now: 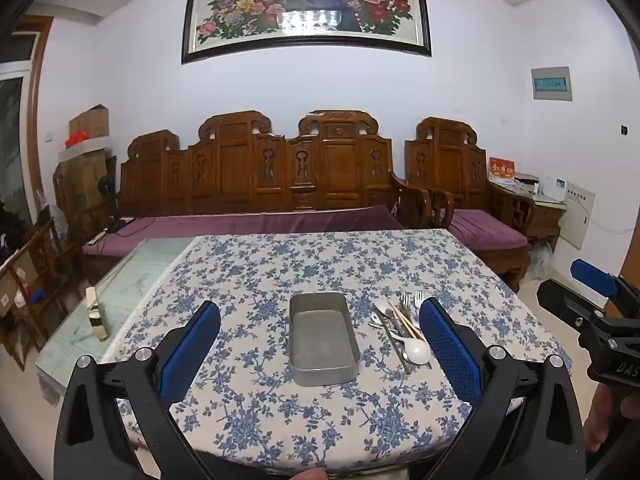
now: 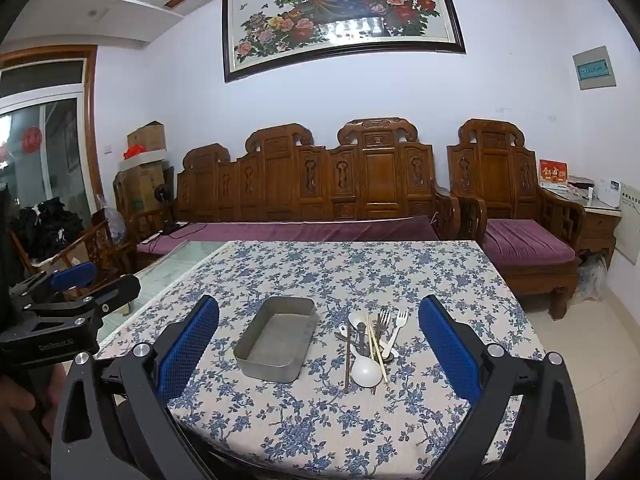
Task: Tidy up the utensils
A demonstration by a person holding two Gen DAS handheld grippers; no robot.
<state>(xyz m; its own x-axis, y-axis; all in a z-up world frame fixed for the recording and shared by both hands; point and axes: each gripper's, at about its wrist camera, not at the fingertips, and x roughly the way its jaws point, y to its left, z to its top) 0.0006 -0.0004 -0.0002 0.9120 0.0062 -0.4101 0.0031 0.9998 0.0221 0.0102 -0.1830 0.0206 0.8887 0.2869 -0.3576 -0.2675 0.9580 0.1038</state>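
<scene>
While both tools hang above the near edge of the table, tilted a little downward, the left gripper point(image 1: 320, 344) stands with its blue-padded jaws spread wide and nothing between them; in its own view the metal tray sits framed in the gap. The right gripper point(image 2: 319, 340) is likewise wide apart and empty, with the tray and the utensil pile seen between its fingers. Each tool shows at the edge of the other's view, held level with its partner and well apart from it; part of a hand point(image 2: 18, 400) grips the left tool's handle.

On the blue-flowered tablecloth point(image 2: 420, 276), the rectangular metal tray point(image 1: 323, 372) lies empty, long side running away from the person. Just to its right, apart from it, rests a loose heap of utensils point(image 2: 370, 344): a white plastic spoon point(image 2: 366, 370) nearest, pale chopsticks point(image 2: 376, 348) and darker ones crossing it, steel spoons beneath, and two forks point(image 2: 394, 318), one metal, one white, with tines pointing away.

To the left, bare glass tabletop point(image 1: 132, 280) carries a small upright bottle point(image 1: 97, 316). Beyond stand a carved wooden sofa point(image 1: 260, 168) with purple cushions, a matching armchair point(image 2: 504, 184), and a framed peacock picture point(image 1: 306, 4) on the wall.
</scene>
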